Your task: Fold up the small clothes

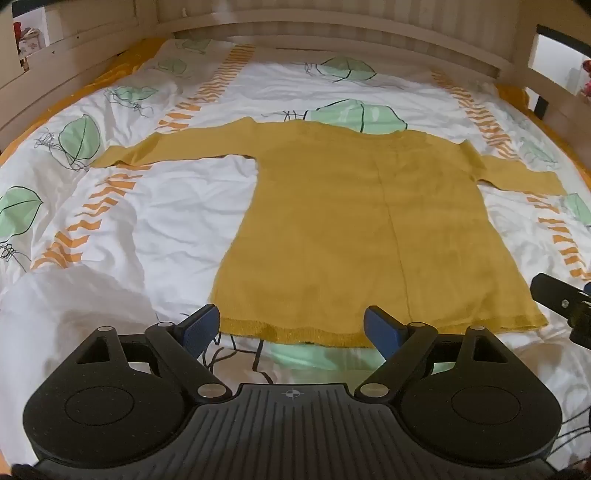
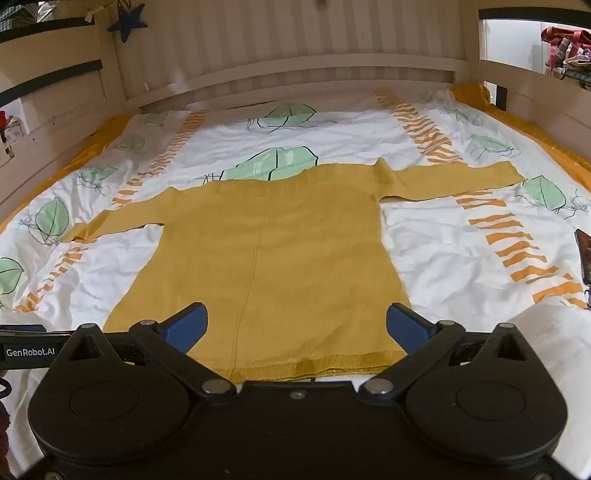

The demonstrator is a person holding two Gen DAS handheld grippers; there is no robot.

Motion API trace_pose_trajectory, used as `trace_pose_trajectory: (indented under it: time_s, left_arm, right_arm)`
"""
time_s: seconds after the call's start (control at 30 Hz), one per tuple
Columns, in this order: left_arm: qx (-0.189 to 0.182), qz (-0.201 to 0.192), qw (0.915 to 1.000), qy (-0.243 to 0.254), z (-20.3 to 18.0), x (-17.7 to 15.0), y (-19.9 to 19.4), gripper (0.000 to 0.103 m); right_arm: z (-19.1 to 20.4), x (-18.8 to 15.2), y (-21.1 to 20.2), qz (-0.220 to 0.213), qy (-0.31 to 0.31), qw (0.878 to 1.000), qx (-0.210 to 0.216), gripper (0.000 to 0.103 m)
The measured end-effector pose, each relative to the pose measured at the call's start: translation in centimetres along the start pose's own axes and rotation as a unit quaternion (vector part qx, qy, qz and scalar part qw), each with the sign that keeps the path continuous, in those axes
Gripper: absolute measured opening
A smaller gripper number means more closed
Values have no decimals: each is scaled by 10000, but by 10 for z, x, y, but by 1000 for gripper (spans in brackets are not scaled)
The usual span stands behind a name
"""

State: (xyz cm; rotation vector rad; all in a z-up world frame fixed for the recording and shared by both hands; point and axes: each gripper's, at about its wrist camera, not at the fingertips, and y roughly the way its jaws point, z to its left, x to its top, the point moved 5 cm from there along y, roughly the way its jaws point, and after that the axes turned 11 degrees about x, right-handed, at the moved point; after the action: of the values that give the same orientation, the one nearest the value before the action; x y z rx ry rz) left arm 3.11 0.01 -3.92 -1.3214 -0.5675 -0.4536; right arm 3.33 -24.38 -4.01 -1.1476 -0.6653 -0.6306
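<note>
Bedding and bed frame around me

I see a white duvet (image 1: 173, 206) printed with green leaves (image 1: 80, 136) and orange zigzag stripes (image 1: 565, 236), rumpled at the near left. Under its edges an orange sheet (image 2: 517, 122) shows along the sides. A pale wooden rail (image 2: 295, 70) runs across the far end, with slatted side rails (image 1: 33, 77) to either side. A dark blue star (image 2: 127, 23) hangs at the upper left of my right view, and a white cloth (image 2: 557, 339) lies at its near right.
</note>
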Motion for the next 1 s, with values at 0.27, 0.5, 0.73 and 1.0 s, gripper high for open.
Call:
trace_pose_trajectory:
  time_s: [0.27, 0.5, 0.73, 1.0]
  left_arm:
    - [-8, 54, 10000, -60, -1, -6, 3, 85]
    - [7, 75, 10000, 61, -2, -4, 4, 85]
    - [-35, 114, 9998, 160, -7, -8, 5, 85]
    - [-54, 112, 9997, 196, -10, -9, 5, 85]
  right_arm:
    - [3, -8, 3, 29, 7, 10000, -9, 102]
    - [1, -9, 4, 106, 95, 9999, 10, 102]
    - [-2, -8, 4, 231, 187, 9996, -19, 102]
    - [-8, -9, 4, 306, 280, 9991, -50, 102]
